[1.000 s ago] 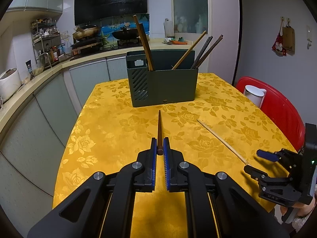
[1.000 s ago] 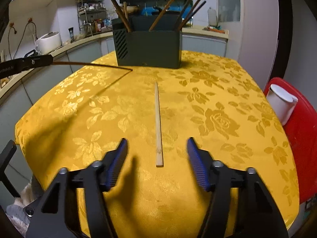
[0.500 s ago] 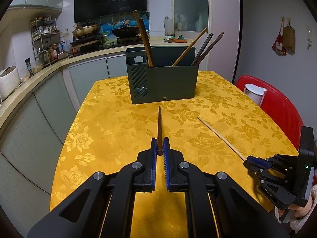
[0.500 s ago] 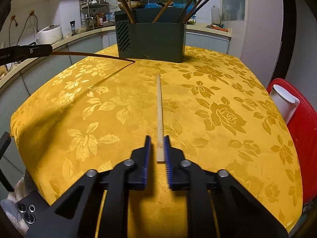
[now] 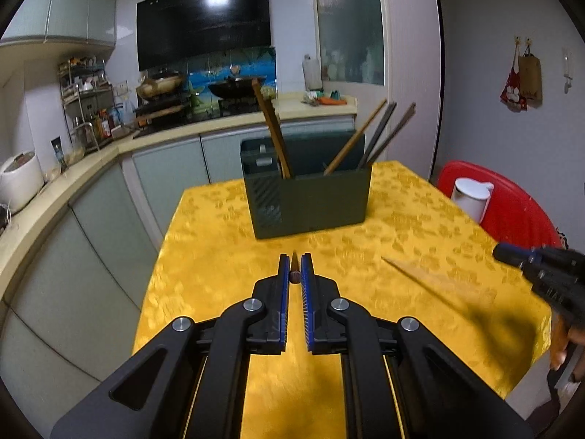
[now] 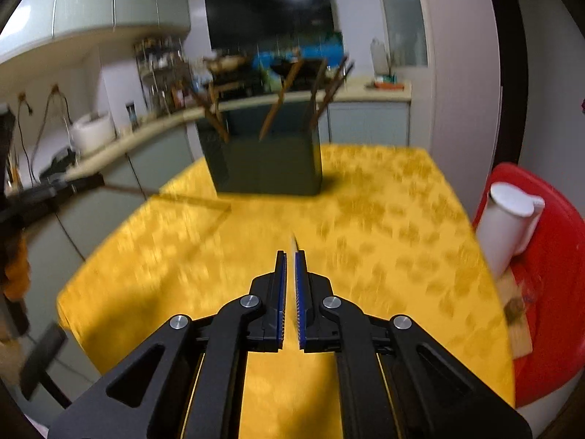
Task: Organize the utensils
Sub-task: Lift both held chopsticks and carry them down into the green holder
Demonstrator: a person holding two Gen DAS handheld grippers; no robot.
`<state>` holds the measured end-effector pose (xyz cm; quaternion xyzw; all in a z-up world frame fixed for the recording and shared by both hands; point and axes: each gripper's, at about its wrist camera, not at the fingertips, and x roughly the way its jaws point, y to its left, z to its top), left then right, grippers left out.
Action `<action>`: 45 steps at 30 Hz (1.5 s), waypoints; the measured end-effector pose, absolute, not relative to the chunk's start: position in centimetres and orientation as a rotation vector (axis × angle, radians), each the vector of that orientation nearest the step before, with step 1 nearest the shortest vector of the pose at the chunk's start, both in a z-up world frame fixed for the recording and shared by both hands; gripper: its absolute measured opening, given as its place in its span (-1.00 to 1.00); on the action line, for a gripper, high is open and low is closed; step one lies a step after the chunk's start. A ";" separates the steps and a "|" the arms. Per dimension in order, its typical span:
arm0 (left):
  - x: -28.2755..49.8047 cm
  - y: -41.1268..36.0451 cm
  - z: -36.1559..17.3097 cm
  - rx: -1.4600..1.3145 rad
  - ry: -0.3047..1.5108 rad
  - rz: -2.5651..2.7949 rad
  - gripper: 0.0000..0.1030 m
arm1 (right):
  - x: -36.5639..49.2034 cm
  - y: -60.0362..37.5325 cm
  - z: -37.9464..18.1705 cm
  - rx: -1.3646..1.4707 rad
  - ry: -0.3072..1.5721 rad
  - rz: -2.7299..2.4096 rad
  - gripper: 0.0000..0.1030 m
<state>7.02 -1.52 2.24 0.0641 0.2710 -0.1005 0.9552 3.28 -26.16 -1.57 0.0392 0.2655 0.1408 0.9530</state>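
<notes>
A dark green utensil holder (image 5: 309, 199) with several chopsticks in it stands at the far middle of the yellow table (image 5: 219, 241); it also shows in the right wrist view (image 6: 267, 161). My left gripper (image 5: 294, 269) is shut on a dark brown chopstick (image 5: 294, 261) that points at the holder, above the table. My right gripper (image 6: 290, 267) is shut on a pale wooden chopstick (image 6: 293, 245), lifted off the cloth; the left wrist view shows it blurred (image 5: 420, 280).
A red chair (image 5: 512, 205) with a white jug (image 5: 470, 197) on it stands by the table's right edge. A kitchen counter (image 5: 73, 179) with a rice cooker (image 5: 18, 181) runs along the left. A stove and pans are behind the holder.
My right gripper closed on the pale chopstick and lifted it off the table. Both grippers rose and tilted up; the left one kept hold of the dark chopstick.
</notes>
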 end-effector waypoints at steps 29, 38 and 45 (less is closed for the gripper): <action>7.6 -2.2 3.6 0.141 0.545 -0.232 -0.88 | 1.5 -28.0 -13.0 -0.062 0.742 0.184 -0.45; 7.6 -2.3 3.5 0.141 0.544 -0.231 -0.88 | 1.7 -28.1 -13.0 -0.068 0.724 0.183 -0.78; 7.6 -2.3 3.5 0.142 0.546 -0.230 -0.88 | 1.9 -28.2 -12.4 -0.045 0.746 0.188 -0.85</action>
